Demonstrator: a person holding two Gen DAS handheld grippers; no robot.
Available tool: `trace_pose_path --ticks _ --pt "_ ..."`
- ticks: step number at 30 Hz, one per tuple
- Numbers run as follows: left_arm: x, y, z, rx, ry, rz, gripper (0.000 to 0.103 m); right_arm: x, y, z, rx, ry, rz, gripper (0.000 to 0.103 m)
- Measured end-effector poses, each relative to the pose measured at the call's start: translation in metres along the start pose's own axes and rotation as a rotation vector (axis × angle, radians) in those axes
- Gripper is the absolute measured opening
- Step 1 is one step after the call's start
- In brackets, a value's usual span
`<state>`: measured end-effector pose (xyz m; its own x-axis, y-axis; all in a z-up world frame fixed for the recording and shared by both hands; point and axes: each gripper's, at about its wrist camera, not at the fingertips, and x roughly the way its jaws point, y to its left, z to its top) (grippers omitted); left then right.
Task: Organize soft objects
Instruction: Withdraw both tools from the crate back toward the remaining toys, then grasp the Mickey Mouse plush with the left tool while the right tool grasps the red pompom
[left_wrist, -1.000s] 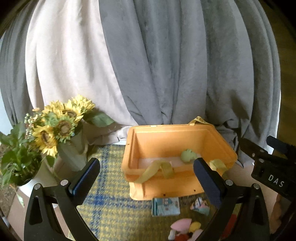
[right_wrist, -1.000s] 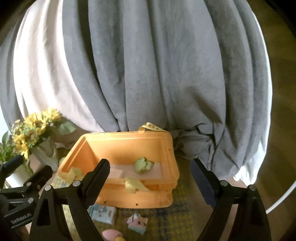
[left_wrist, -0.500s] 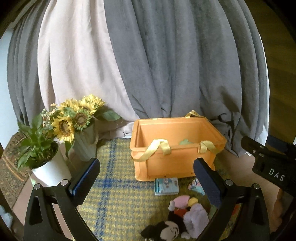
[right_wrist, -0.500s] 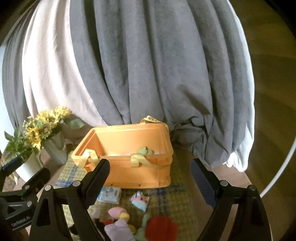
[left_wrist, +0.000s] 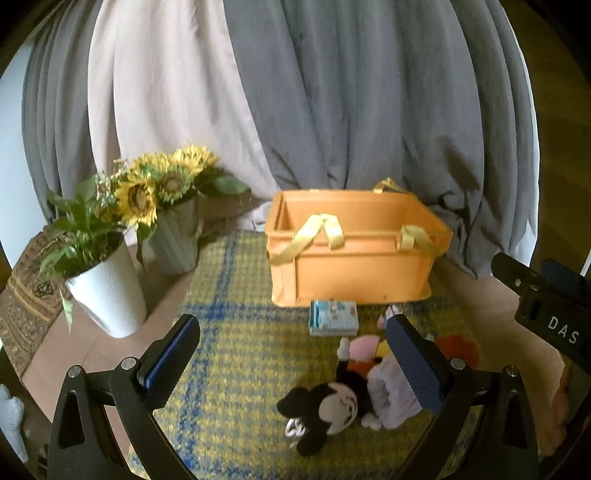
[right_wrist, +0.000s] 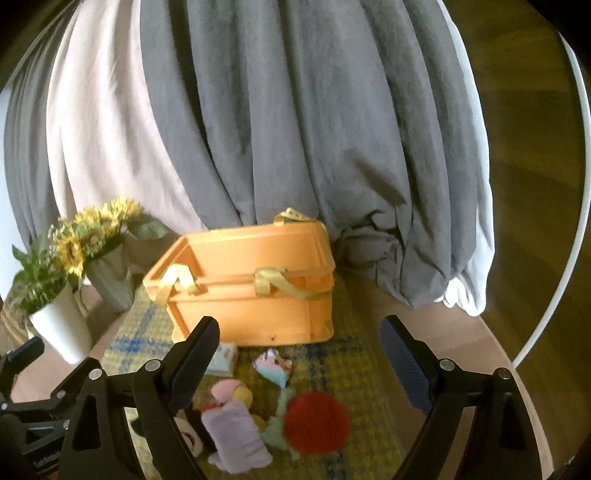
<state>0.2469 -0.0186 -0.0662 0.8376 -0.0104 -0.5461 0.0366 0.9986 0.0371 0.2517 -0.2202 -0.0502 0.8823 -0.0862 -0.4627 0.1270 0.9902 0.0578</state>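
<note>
- I see one orange crate with yellow ribbon handles, standing on a yellow and blue checked mat in front of grey and pale curtains.
- I count two plant containers left of the crate: one grey vase of sunflowers and one white pot of green leaves.
- One small printed box lies just in front of the crate, and one small pastel piece lies beside it.
- Nearer me is a cluster of soft toys: one black-eared mouse doll in lilac cloth, one pink and yellow toy, and one round red toy with green parts.
- My left claw is wide open and empty, hanging above the mat.
- My right claw is also wide open and empty, above the toy cluster.
- Compared with a second ago, both cameras have pulled back and tilted down: the crate's inside and its green item are now hidden behind its wall, and the toys have come into full view.
</note>
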Motion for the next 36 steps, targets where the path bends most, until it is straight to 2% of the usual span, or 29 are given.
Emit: trace_pose_path --ticks 16,25,36 --pt "0.016 -0.006 -0.051 -0.036 0.12 -0.01 0.103 0.023 -0.007 -0.048 -0.001 0.149 0.036 0.089" --pt "0.044 -0.013 -0.077 -0.024 0.222 -0.019 0.103 0.045 -0.01 -0.072 -0.009 0.218 0.041 0.089" --pt "0.082 -0.018 -0.098 -0.008 0.272 -0.018 0.102 0.079 -0.012 -0.095 -0.005 0.272 0.015 0.089"
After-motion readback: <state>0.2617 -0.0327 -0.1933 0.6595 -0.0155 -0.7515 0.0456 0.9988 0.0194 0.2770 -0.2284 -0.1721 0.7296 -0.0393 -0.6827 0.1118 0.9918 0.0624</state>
